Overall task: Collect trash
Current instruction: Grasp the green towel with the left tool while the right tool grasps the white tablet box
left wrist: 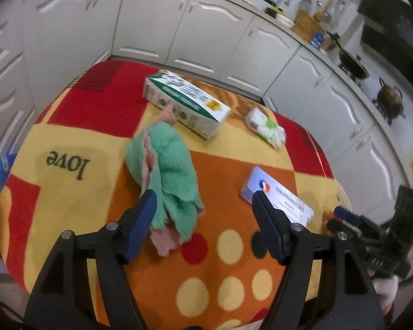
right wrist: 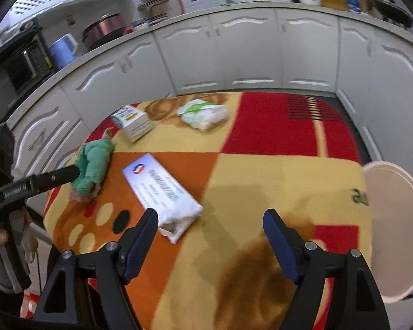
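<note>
Both grippers spread wide over the patterned blanket.
Left gripper hangs above the crumpled green-and-pink cloth; right gripper jaws wide beside the white packet; white bin at right.

Cloth: green and pink, crumpled, lying near the rug's left side.
Carton: white and green, long, lying flat on its side beyond the cloth.
Wrapper: white and green plastic, crumpled, right of the carton.
Packet: white, flat, printed logo and text, lying diagonally.
Bin: white, round, open, at the rug's right edge.
</note>
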A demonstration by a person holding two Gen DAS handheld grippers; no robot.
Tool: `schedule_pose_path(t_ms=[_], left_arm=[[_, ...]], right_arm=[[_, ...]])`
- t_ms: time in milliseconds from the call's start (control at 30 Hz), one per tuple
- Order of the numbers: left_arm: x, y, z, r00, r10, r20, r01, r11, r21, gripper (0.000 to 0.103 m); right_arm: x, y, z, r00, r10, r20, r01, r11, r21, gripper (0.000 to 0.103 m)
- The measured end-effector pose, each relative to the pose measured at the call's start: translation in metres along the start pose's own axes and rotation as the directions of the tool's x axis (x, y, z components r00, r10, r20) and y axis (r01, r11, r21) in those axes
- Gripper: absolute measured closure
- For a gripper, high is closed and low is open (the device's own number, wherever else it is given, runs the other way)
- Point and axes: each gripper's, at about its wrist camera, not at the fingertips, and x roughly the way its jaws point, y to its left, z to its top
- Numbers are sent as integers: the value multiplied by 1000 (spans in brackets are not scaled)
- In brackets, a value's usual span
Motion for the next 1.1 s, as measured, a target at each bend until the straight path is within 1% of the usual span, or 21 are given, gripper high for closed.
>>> schedule_pose_path(t_ms=[267,367,467,533,600,633,667,700,767,800,833,867,900,967,1100], left_arm=[[7,18,22,999,45,14,-45,998,-43,32],[26,24,27,997,63,-35,-65,996,-54,32],[47,22,26,993,82,-84,-86,996,-40,32],[58,22,23,988,119,-102,-123,992,-35,32],[59,23,23,990,116,-80,-120,992,-43,32],[58,24,22,991,109,-73,-112,992,-50,32],[58,24,22,992,103,-70,-108,993,-57,32],[58,25,22,993,101,-67,-105,993,-62,32],[59,26,21,993,104,-64,-108,993,-55,33],[58,27,19,992,109,-60,-112,993,-48,39],[57,26,18,990,126,-56,-128,991,-35,46],[55,26,17,990,132,-54,-134,991,-29,55],[52,27,15,992,119,-50,-120,992,-32,60],[47,24,13,994,98,-47,-100,994,-43,65],[27,10,4,998,63,-22,-63,998,-10,66]], right_arm=[[32,27,23,999,27,-38,-32,992,-123,22],[48,37,29,997,41,-58,-50,985,-167,22],[67,47,29,995,42,-95,-61,976,-209,22],[78,53,28,993,27,-113,-53,970,-237,22],[84,55,26,994,11,-112,-39,966,-255,22],[86,55,25,995,5,-102,-31,966,-255,23],[86,54,25,995,9,-95,-32,968,-247,29],[87,53,24,995,21,-95,-44,970,-237,39],[86,53,23,995,35,-91,-55,972,-230,44],[84,54,22,995,36,-89,-56,970,-236,50],[83,55,21,995,36,-88,-57,969,-240,52],[80,56,20,996,40,-85,-59,969,-242,58],[77,57,18,996,41,-80,-59,968,-242,58],[68,58,16,997,39,-62,-53,968,-245,58],[46,54,10,999,43,-17,-46,974,-222,58]])
